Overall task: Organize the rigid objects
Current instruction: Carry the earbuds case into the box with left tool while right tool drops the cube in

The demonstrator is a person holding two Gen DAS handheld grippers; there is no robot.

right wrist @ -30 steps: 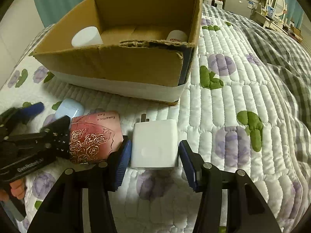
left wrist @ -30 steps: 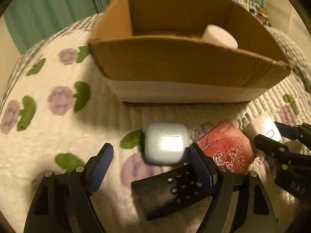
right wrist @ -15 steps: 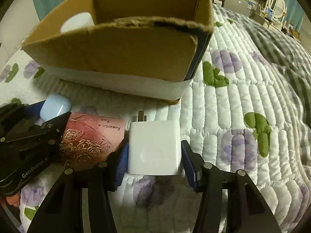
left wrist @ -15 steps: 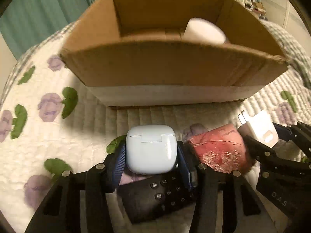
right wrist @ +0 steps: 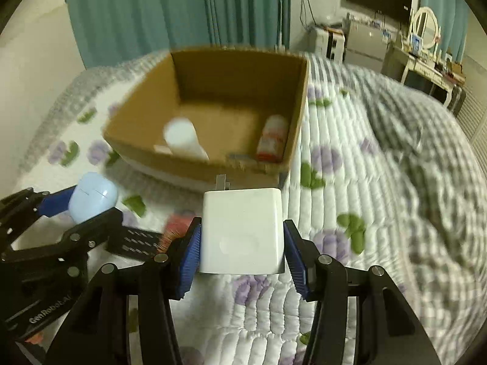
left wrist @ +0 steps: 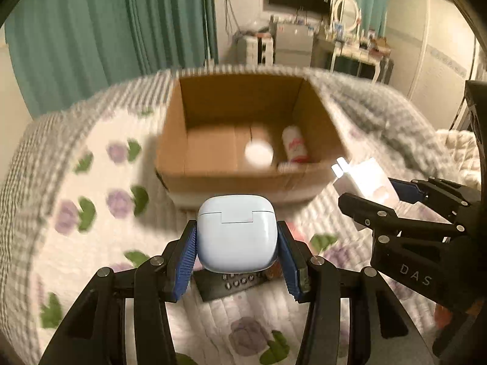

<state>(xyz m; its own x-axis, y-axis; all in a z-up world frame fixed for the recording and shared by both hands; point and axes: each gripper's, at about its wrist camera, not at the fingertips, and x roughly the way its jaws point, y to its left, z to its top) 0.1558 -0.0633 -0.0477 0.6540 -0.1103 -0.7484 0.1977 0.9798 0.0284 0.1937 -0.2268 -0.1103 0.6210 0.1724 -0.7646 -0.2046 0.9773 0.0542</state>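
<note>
- Left wrist view: the left gripper [left wrist: 237, 243] has its blue pads pressed on both sides of a pale blue earbud case [left wrist: 236, 231], lid seam facing the camera, lifted clear of the quilt [left wrist: 91, 243]. The jaws stand partly closed, just as wide as the case.
- Beyond the case sits an open cardboard box [left wrist: 173, 140] on the flowered quilt. Inside it, toward the right, lie a white cylinder [left wrist: 258, 153] and a white bottle with red print [left wrist: 294, 147], which lies on its side against the right wall; the left part of the box floor is bare.
- Under the held case a black remote [left wrist: 231, 284] lies on the quilt, with a sliver of a red item just to its right.
- At the right edge the right gripper [left wrist: 368, 185] carries a white charger [left wrist: 363, 179], prongs pointing toward the box.
- Right wrist view: the right gripper [right wrist: 242, 237] clamps the white charger [right wrist: 242, 231] between its blue pads, prongs [right wrist: 221, 182] forward; jaws partly closed to the width of the block, which is off the quilt [right wrist: 365, 182].
- The cardboard box [right wrist: 146, 91] lies ahead, its near wall just past the prongs. It holds the white cylinder [right wrist: 182, 140] on the left and the red-printed bottle [right wrist: 272, 141] by the right wall; the picture is blurred, so small flat items near the front wall cannot be told.
- At left, the left gripper [right wrist: 88, 199] holds the earbud case [right wrist: 92, 197]; below it the black remote [right wrist: 134, 241] and the red item [right wrist: 175, 228] rest on the quilt.
</note>
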